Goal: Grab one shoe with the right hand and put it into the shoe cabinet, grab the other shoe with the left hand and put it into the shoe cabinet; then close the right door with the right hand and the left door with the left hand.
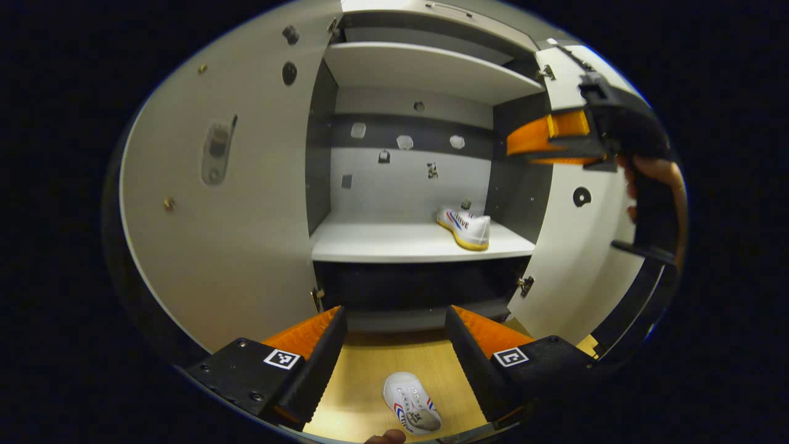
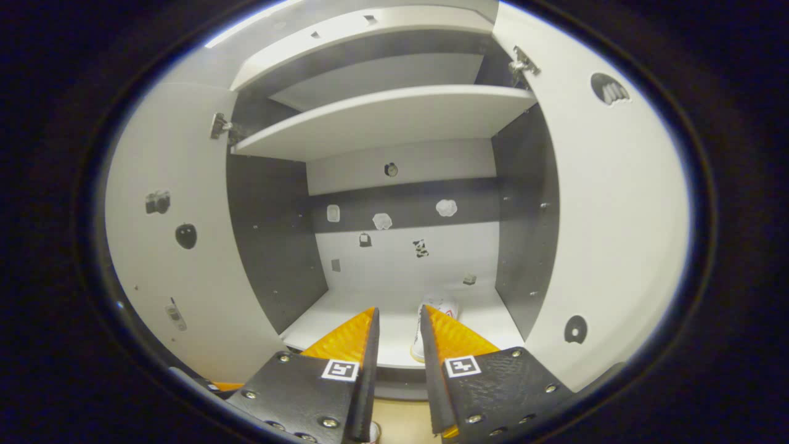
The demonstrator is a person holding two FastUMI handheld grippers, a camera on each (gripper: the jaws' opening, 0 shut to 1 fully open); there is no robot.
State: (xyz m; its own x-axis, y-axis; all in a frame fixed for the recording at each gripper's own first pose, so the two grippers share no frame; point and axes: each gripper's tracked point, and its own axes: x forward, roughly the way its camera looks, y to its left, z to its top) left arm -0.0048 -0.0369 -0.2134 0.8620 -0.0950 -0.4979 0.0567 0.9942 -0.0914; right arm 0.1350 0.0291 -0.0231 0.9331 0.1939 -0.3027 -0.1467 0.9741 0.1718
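One white shoe (image 1: 466, 228) with red and blue stripes and a yellow sole lies on the right of the cabinet's lower shelf (image 1: 394, 243). The other white shoe (image 1: 412, 402) lies on the wooden floor, below and between my left gripper's (image 1: 394, 354) open fingers, apart from them. A hand holds my right gripper (image 1: 545, 139) up by the right door, above the shelved shoe. In the right gripper view, the right gripper (image 2: 399, 311) is narrowly open with nothing between its fingers. The shelved shoe (image 2: 439, 304) peeks out behind its right finger.
Both cabinet doors stand wide open: the left door (image 1: 234, 203) and the right door (image 1: 585, 246). An upper shelf (image 1: 425, 68) spans the cabinet above. Small stickers dot the back wall (image 1: 407, 179) and the doors. The wooden floor (image 1: 370, 370) lies in front.
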